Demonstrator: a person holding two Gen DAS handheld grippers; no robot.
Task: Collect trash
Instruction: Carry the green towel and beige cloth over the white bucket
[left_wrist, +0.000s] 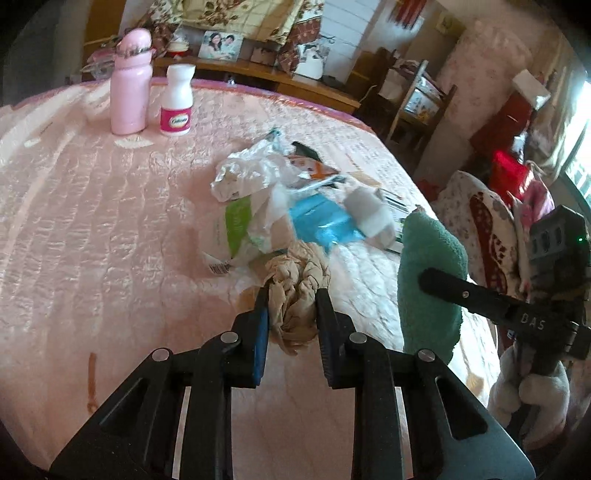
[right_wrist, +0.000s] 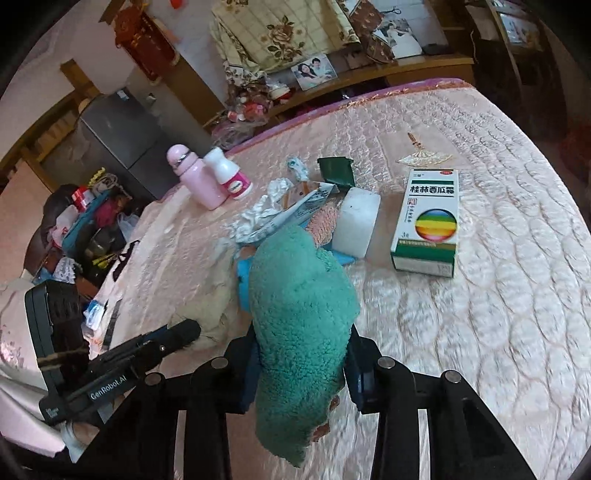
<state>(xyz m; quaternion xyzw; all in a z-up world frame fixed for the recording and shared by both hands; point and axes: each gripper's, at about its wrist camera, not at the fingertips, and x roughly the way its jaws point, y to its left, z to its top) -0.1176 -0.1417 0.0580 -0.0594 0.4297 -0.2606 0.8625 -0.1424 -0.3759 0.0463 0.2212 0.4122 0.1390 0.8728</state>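
My left claw (left_wrist: 291, 295) pinches the beige rag (left_wrist: 295, 295), my right claw (right_wrist: 301, 343) the green towel (right_wrist: 299, 295), clearing them from the wrappers (left_wrist: 258, 184) at 12 o'clock

"GenRobot.AI" on the left gripper (right_wrist: 184, 332), "DAS" on the right gripper (left_wrist: 428, 275), "桂林西瓜霜" on the medicine box (right_wrist: 428, 221).

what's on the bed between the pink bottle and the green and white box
In the right wrist view: a white pill bottle beside the pink bottle, then crumpled wrappers, then a white block nearest the box.
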